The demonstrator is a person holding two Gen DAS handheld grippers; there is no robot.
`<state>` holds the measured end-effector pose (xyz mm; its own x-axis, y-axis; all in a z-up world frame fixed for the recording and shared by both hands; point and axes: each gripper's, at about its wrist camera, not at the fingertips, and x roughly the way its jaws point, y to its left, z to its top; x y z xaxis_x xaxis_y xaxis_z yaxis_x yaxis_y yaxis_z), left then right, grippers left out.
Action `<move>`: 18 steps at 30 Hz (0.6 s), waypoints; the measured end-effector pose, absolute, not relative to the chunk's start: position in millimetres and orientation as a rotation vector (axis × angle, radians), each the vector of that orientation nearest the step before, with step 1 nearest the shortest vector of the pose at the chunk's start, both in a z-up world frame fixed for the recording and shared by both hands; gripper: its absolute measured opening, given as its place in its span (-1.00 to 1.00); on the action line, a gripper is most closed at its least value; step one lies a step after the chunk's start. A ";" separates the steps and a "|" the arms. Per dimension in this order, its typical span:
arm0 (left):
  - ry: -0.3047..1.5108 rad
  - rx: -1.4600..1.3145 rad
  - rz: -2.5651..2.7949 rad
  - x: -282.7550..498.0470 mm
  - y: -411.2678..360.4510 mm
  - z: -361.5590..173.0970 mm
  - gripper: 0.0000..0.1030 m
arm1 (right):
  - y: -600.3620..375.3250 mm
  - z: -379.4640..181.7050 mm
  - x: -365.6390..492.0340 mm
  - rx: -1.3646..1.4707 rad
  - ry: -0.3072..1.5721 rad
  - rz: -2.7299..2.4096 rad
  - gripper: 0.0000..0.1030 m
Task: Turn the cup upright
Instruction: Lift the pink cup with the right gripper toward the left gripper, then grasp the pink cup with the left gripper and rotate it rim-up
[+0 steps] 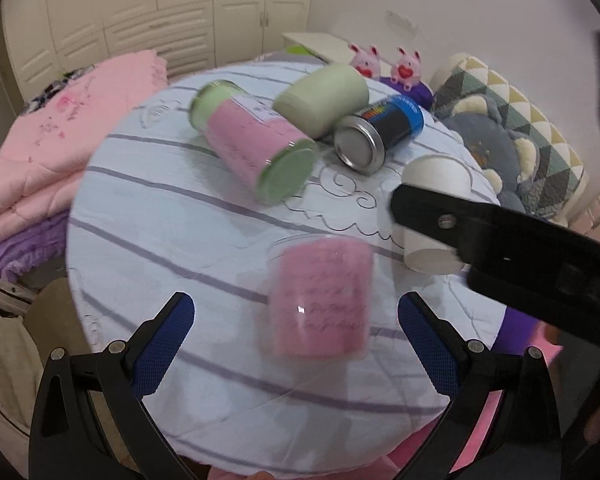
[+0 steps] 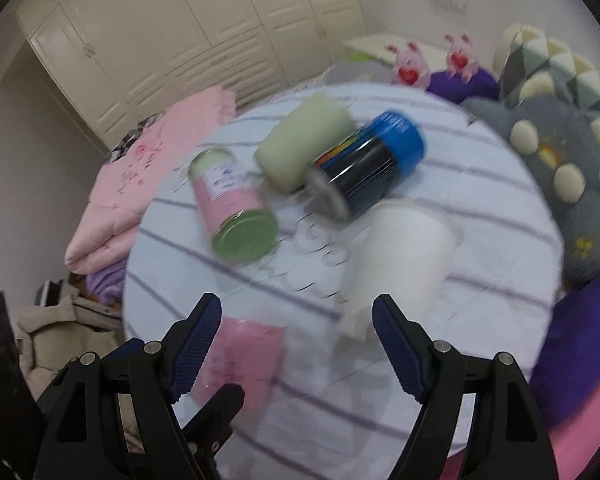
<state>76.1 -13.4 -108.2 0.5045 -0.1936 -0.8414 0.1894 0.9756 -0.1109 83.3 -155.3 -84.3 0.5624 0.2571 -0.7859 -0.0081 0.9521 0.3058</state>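
Evidently nothing is upright yet. Left gripper (image 1: pixel 295 344) has its jaws wide apart, the pink-sleeved clear cup (image 1: pixel 320 300) lying on its side between them at lower centre, ungripped. Right gripper (image 2: pixel 297 344) is likewise spread, the toppled white paper cup (image 2: pixel 396 264) just ahead, right of centre. Beyond, toward the top, a pink jar (image 1: pixel 251 140), green cup (image 1: pixel 324 98) and blue can (image 1: pixel 380 132) also lie flat on the striped table (image 1: pixel 159 220).

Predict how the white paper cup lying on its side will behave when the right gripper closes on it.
The white paper cup looks thin-walled, so it would probably dent under a hard squeeze. Lying on its side, tapered, it may roll in a curve if nudged. It seems empty, so likely light.
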 end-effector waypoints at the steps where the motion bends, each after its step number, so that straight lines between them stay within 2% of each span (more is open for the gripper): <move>1: 1.023 -0.003 -0.229 78.3 -16.9 -109.9 1.00 | -159.2 -82.9 83.2 0.275 0.950 0.155 0.54; 12: 1.109 0.011 -0.165 102.0 -29.1 -134.2 0.99 | -175.8 -83.3 88.8 0.196 0.896 0.152 0.54; 15: 1.113 0.010 -0.151 105.5 -30.2 -136.7 0.88 | -176.6 -87.3 91.5 0.199 0.904 0.150 0.54; 18: 1.117 0.018 -0.147 107.1 -32.0 -137.8 0.86 | -178.6 -88.6 92.0 0.193 0.903 0.148 0.54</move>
